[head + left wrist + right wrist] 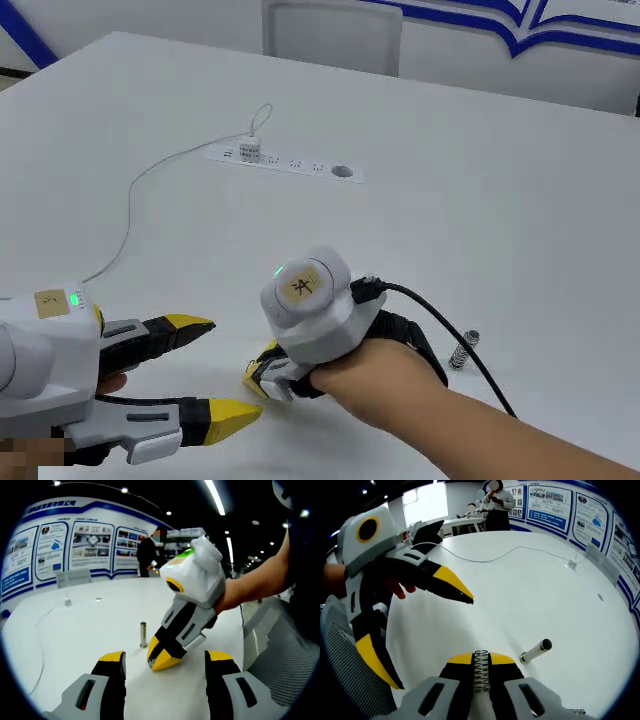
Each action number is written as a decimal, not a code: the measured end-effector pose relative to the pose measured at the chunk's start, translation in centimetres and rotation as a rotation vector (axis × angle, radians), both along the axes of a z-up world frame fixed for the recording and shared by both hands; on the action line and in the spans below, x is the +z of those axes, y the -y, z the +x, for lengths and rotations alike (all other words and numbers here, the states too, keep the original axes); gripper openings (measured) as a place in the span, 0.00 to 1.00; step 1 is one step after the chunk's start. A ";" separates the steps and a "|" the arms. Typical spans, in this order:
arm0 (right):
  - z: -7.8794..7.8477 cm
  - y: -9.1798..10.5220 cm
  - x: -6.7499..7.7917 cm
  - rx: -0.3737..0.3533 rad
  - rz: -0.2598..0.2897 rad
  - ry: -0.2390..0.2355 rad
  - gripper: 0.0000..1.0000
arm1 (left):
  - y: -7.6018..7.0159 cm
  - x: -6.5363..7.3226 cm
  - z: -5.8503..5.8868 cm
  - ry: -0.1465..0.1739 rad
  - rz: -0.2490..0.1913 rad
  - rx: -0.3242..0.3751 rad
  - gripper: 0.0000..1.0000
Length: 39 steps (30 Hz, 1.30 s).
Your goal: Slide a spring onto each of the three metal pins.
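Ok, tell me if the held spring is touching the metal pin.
Apart. Right gripper view shows a gap between the spring in the right gripper and the pin.

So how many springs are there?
2 for sure: one spring pinched in the right gripper, a second spring lying on the table beside the forearm. A coil at the right gripper view's edge may be a third.

The spring (480,672) is seen as bare coiled metal wire, the pin (143,634) as smooth polished metal. The table (450,180) is finished smooth, matt white. Both the left gripper (228,366) and right gripper (161,661) are cased in matt white plastic, yellow-tipped.
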State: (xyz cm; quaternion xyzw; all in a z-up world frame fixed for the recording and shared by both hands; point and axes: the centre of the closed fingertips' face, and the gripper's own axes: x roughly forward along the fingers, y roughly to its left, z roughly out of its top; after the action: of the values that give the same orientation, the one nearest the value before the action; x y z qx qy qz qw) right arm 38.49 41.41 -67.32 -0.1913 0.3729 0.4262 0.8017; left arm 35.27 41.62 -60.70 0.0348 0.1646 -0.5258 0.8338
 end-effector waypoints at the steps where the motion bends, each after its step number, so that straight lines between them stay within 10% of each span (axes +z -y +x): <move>1: 0.0 0.0 0.2 0.000 0.006 0.004 0.12 | 0.0 0.0 0.0 -0.001 0.000 0.000 0.65; 19: -0.2 2.3 7.0 -0.086 0.220 0.091 0.12 | 2.0 0.2 -0.2 -0.006 0.000 -0.048 0.64; 39: -2.1 2.3 11.6 -0.076 0.427 0.165 0.12 | 5.9 2.9 -0.6 -0.108 -0.179 -0.115 0.52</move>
State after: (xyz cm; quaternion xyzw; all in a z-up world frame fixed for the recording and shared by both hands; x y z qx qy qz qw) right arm 36.36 39.14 -55.71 -0.0370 0.2144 0.4478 0.8672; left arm 34.68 35.73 -57.83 -0.0586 0.1595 -0.5865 0.7919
